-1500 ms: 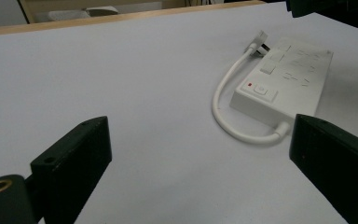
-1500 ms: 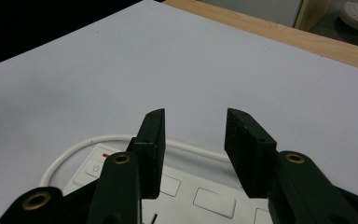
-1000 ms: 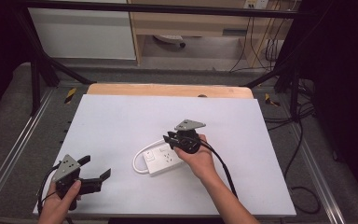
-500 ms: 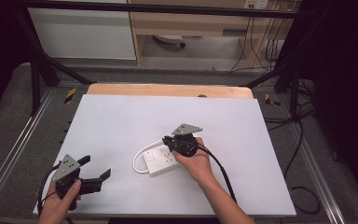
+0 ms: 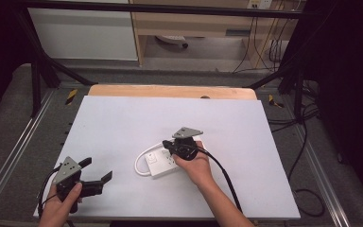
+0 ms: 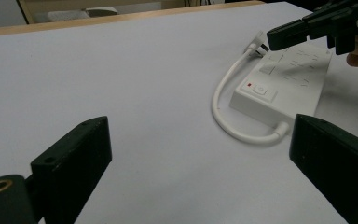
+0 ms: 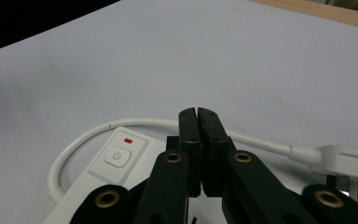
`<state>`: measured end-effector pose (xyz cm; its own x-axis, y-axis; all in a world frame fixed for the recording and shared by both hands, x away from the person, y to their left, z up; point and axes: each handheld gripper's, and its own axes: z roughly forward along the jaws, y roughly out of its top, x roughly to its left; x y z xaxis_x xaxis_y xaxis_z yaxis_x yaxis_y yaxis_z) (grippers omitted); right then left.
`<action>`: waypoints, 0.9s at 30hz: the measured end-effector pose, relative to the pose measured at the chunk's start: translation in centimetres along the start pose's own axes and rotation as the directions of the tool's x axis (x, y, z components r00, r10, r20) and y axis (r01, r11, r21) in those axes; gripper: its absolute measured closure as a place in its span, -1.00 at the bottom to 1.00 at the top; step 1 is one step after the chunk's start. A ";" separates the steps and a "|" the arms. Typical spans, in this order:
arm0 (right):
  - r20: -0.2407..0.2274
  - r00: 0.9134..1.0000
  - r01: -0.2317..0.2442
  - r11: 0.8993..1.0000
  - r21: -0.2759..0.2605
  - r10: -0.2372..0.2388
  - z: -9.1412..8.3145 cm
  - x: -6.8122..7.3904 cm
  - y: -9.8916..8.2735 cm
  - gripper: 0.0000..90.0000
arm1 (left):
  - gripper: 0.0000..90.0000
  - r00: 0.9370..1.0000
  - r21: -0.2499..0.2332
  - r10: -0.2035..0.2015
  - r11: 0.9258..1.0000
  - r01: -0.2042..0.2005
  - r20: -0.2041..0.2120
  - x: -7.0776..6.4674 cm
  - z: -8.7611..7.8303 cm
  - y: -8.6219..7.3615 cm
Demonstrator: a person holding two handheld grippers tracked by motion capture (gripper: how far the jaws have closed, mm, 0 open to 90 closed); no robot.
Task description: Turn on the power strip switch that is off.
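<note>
A white power strip (image 5: 158, 163) with a short white cord (image 5: 139, 163) lies flat on the white table (image 5: 123, 118). Its power button (image 7: 116, 156) and red light face up, and its plug (image 7: 349, 161) rests beside it. My right gripper (image 5: 166, 144) hovers over the strip. Its jaws have just been closing and now meet with nothing between them (image 7: 198, 112). My left gripper (image 5: 97, 169) stays near the table's front left corner, open and holding nothing. Along its jaws (image 6: 200, 126) I see the power strip (image 6: 279, 86) and the right gripper (image 6: 275, 39) above it.
A wooden board (image 5: 170, 91) borders the table's far edge. Metal rails (image 5: 9, 156) run along both sides. Black cables (image 5: 307, 142) hang off the right side. A cabinet (image 5: 85, 33) and shelving stand on the floor behind.
The right gripper's jaws have come together over the power strip and shifted slightly toward its button end. The left gripper has not moved.
</note>
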<state>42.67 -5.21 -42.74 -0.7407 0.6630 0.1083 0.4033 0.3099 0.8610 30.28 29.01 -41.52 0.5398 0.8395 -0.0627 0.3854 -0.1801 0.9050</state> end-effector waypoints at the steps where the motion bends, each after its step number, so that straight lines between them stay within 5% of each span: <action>1: 0.000 1.000 -0.001 1.000 0.003 0.001 0.0 0.0 0.0 1.00 | -0.87 1.000 0.000 0.000 1.000 0.000 0.000 0.0 0.0 0.0; 27: -0.005 1.000 -0.009 0.999 0.039 0.009 0.8 0.6 -0.8 1.00 | -0.87 1.000 0.002 0.002 1.000 -0.002 0.003 0.0 0.0 0.0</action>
<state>42.37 -4.50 -43.78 -0.7398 0.6624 0.1184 0.4304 0.3305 0.8400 30.28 28.97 -41.54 0.5427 0.8376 -0.0623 0.3862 -0.1830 0.9041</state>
